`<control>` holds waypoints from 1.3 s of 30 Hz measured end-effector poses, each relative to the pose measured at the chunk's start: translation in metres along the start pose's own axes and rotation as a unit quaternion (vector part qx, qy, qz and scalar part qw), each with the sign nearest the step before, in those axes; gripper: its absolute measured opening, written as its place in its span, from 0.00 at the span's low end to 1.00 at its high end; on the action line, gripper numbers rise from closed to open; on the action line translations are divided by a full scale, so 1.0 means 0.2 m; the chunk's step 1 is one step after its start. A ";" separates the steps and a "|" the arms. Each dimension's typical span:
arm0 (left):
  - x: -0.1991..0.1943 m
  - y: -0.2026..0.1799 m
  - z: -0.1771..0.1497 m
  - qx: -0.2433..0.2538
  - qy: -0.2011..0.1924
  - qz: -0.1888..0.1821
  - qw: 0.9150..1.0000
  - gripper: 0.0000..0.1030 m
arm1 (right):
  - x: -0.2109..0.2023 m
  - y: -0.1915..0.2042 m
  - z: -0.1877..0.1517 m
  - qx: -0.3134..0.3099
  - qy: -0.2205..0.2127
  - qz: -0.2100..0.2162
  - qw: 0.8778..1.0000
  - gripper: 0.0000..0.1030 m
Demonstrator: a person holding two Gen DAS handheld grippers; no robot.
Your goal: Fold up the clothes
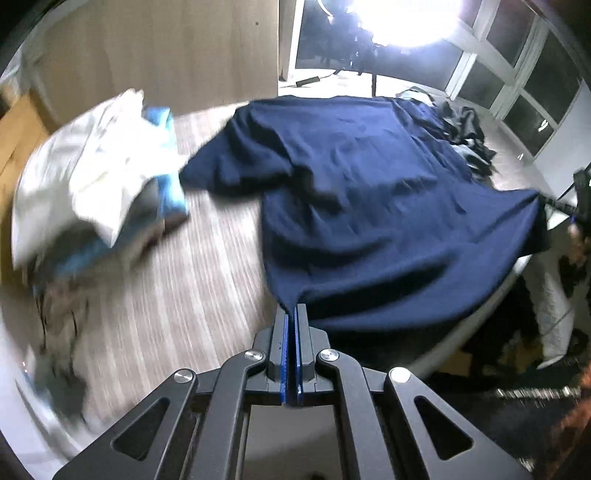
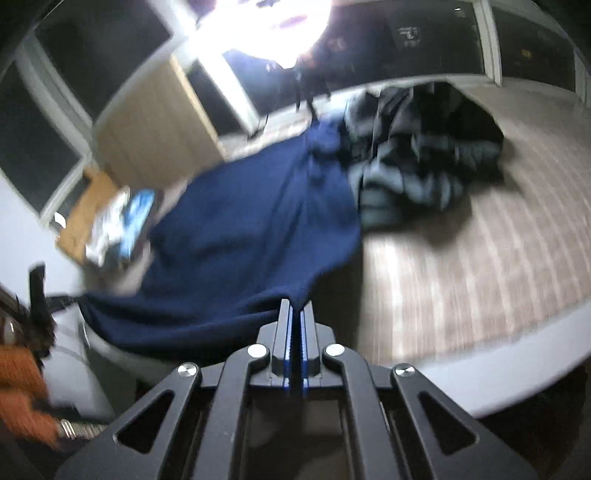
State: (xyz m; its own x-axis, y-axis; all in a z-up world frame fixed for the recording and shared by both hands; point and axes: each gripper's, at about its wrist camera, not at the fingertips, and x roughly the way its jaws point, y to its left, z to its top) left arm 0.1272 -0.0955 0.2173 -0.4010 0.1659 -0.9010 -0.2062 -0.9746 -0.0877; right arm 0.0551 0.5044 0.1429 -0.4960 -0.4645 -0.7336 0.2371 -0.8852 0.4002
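The navy T-shirt (image 1: 369, 192) lies spread over the round wood-grain table (image 1: 177, 295), its near hem pulled up off the top and hanging just past the table's near rim. That hem is the landmark for the rest. At one corner of it the left tongs (image 1: 294, 310) are pressed together on a pinch of cloth; the fabric draws to a taut point right at their tips. At the other corner the right tongs (image 2: 297, 304) are likewise clamped on a peak of the hem, with the shirt fanning away from them toward the far side of the table. Held by both lower corners like this, the hem stretches into a straight edge, which in my judgement readies it to be carried over toward the collar for a first fold.

Away from the hem, on the left tongs' side, a sleeve sticks out sideways, and beyond it stands a stack of folded white and light-blue clothes (image 1: 103, 166), apparently finished pieces set aside. On the right tongs' side of the shirt's far end lies a heap of dark and grey clothes (image 2: 417, 158), unfolded, its edge touching or overlapping the shirt. A bright lamp (image 1: 406, 18) glares behind the table, and an orange sleeve (image 2: 22, 387) shows at the edge of the right wrist view.
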 end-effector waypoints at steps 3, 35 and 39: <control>0.27 0.07 0.22 -0.007 0.015 0.014 1.000 0.02 | 0.28 -0.07 0.21 0.007 0.026 -0.034 0.999 0.03; 0.57 0.16 -0.02 -0.056 0.065 -0.062 0.994 0.43 | 0.67 -0.11 0.12 -0.026 0.148 -0.047 0.988 0.03; 0.65 0.09 -0.03 -0.038 0.093 -0.060 0.993 0.05 | 0.70 -0.11 0.13 -0.024 0.155 -0.060 0.986 0.03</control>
State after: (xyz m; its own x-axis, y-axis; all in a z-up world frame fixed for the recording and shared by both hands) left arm 0.0767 -0.0933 0.0964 -0.2038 0.2568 -0.9447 -0.1705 -0.9595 -0.2240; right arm -0.0404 0.4593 0.0458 -0.2464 -0.3349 -0.9095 0.2344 -0.9311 0.2794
